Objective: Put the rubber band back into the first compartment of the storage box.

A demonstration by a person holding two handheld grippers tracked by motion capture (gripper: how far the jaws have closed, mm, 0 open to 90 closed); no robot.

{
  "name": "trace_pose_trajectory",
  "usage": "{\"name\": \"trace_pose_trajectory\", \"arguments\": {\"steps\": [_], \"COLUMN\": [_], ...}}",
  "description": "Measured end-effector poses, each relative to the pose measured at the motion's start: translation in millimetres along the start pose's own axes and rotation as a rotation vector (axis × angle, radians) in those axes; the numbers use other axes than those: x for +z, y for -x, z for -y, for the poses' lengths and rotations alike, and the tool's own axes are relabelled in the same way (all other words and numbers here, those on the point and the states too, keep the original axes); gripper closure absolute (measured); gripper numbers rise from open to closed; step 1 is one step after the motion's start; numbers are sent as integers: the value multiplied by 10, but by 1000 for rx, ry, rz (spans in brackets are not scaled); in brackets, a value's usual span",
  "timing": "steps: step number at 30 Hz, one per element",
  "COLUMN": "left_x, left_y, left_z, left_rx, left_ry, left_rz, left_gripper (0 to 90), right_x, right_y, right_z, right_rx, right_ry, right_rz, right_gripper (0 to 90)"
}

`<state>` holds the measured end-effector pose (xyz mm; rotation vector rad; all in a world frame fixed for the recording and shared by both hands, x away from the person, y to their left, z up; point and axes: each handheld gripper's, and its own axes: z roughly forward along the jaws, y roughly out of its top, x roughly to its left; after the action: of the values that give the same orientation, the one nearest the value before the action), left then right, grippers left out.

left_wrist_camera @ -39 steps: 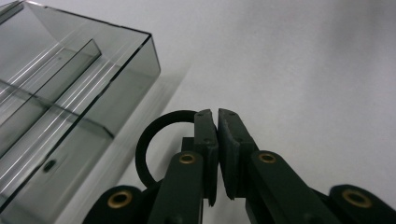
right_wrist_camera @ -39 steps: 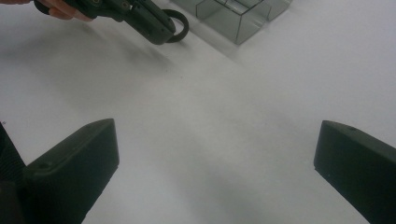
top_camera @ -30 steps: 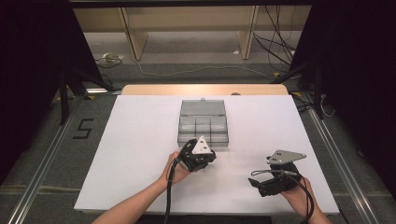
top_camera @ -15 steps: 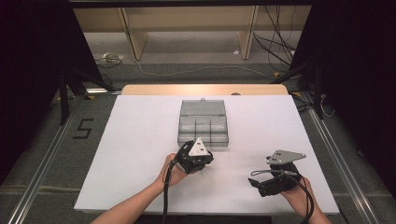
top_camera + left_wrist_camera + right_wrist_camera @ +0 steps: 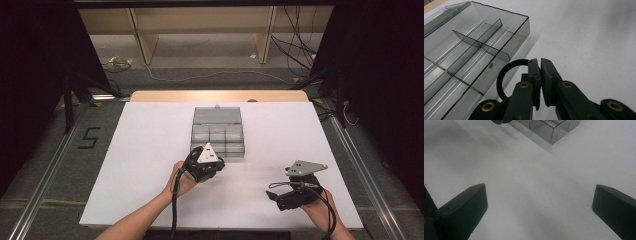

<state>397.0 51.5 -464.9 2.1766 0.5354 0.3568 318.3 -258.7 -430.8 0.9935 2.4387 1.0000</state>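
Left claw (image 5: 540,62) apparently pinches black ring (image 5: 502,78) beside organizer (image 5: 506,48).

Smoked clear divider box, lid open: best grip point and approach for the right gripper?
Judging by shape, grip the box on its bare near-right side wall, coming from above with one jaw inside that corner compartment. The wall is thin, upright and exposed; the box is broad and flat. The right gripper is already open.

Bright even light, soft shadows, dark surround.
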Motion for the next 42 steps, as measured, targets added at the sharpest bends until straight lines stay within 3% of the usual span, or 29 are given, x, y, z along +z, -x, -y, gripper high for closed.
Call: {"name": "trace_pose_trajectory", "arguments": {"steps": [42], "left_x": [-194], "left_y": [-414], "left_z": [-57], "left_rx": [-59], "left_ry": [43], "left_rz": [-130], "left_gripper": [855], "right_x": [9], "right_y": [-3], "right_z": [-3], "right_rx": [-9], "right_ry": [-7], "right_rz": [7], "right_gripper": [10]}}
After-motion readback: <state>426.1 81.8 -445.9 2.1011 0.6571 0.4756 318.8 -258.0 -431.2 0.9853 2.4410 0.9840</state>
